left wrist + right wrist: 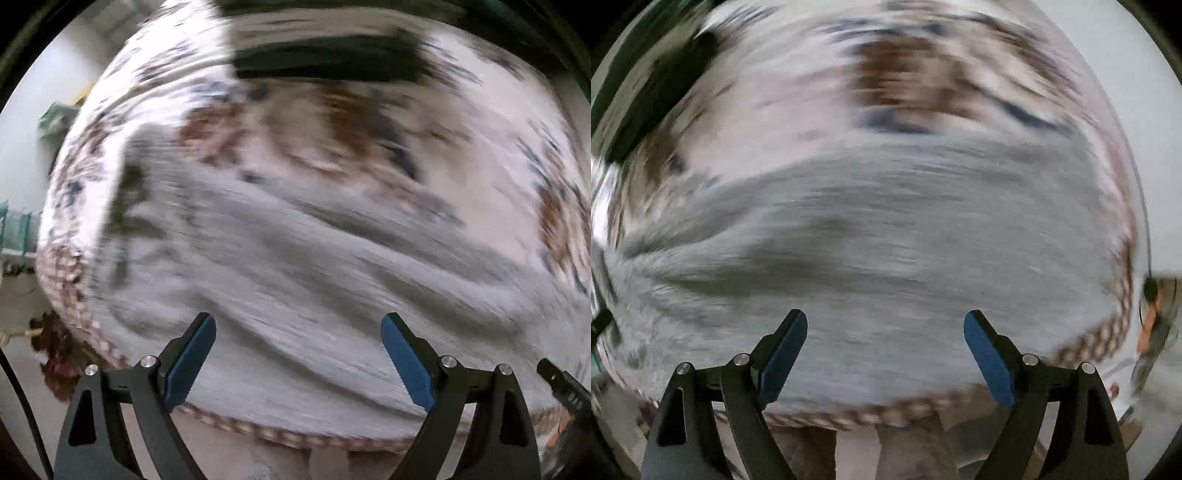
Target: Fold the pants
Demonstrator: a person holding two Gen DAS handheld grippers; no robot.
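My left gripper (pixel 298 328) and right gripper (pixel 885 326) hang spread and empty above the grey pants (pixel 314 266), which lie on the patterned cloth (pixel 369 122); I judge regrasping next; seize one fold edge evenly, both layers together.

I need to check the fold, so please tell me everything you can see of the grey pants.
The pants are light grey, of soft, sweatpant-like cloth, shown blurred. They lie spread and creased on a patterned white, brown and blue cloth with a checked border, reaching close to its near edge. In the right wrist view they fill the middle too. Waistband and legs cannot be told apart. Both grippers' jaws stand open above them, and neither holds them.
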